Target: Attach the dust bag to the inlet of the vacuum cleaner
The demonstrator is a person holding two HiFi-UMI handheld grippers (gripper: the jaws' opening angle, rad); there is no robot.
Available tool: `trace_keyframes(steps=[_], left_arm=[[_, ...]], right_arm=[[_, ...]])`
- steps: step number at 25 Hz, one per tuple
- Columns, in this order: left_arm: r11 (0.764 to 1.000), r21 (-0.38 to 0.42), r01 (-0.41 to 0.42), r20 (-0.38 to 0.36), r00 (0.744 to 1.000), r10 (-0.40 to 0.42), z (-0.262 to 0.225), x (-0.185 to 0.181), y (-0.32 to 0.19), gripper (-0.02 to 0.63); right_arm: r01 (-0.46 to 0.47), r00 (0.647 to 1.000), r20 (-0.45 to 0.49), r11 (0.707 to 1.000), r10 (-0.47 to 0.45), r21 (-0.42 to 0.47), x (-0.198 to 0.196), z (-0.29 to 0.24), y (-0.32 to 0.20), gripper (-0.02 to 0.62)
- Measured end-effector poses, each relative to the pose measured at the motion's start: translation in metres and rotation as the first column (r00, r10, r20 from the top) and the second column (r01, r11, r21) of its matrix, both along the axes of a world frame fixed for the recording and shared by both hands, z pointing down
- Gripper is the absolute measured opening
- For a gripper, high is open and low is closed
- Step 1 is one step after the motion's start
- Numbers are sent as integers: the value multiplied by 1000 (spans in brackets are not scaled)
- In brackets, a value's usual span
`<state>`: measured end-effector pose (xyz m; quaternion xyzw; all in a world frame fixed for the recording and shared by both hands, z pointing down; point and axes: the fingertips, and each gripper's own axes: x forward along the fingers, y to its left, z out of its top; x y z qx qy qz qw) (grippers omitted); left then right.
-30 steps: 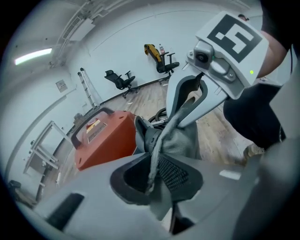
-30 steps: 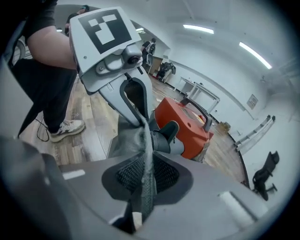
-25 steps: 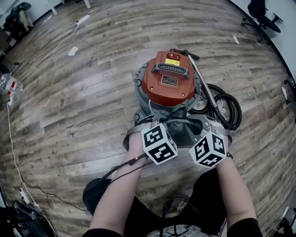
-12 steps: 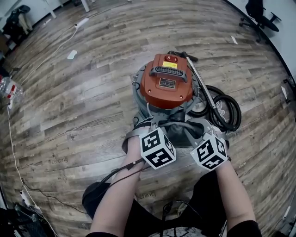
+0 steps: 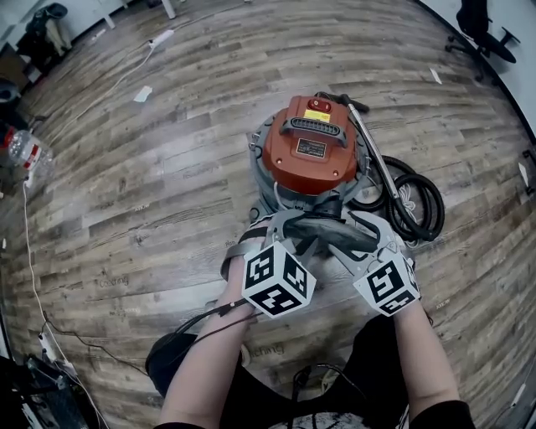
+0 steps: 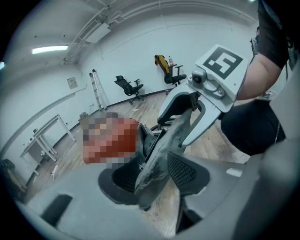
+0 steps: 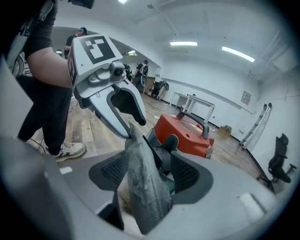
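Observation:
The red-topped vacuum cleaner stands on the wood floor ahead of me. The grey dust bag hangs in front of it, stretched between both grippers. The left gripper reaches its left end, the right gripper its right end. In the left gripper view the bag's edge runs between the jaws of the left gripper, which are opening, toward the right gripper. In the right gripper view the bag lies loose between the right gripper's opening jaws, with the left gripper and the vacuum beyond.
A coiled black hose and a metal wand lie right of the vacuum. A cable runs down the left floor, near a bottle. A power strip lies far left; an office chair stands at the far right.
Both grippers' jaws have spread wider round the bag's edge. The left gripper has lifted a little, and the bag's top now shows as a flatter dark strip between them.

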<state>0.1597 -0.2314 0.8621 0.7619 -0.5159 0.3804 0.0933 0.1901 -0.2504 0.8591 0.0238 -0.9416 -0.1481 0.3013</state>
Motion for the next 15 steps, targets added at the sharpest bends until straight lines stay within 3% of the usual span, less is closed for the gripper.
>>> trace_keyframes(steps=[4, 6, 9, 11, 15], left_arm=[[994, 106, 41, -115, 993, -29, -27, 1, 5, 184], [985, 157, 70, -182, 982, -40, -40, 1, 9, 138], [970, 218, 109, -251, 967, -52, -56, 0, 17, 40], [959, 254, 128, -265, 963, -58, -65, -3, 22, 5], [941, 299, 159, -296, 953, -67, -82, -9, 29, 5]], right_arm=[[37, 983, 184, 997, -24, -68, -3, -36, 13, 259], [87, 960, 272, 994, -67, -62, -5, -55, 18, 222], [114, 912, 402, 991, -77, -68, -8, -80, 25, 85], [99, 890, 453, 992, -54, -77, -9, -91, 26, 24], [68, 869, 494, 993, -14, -93, -10, -103, 27, 8]])
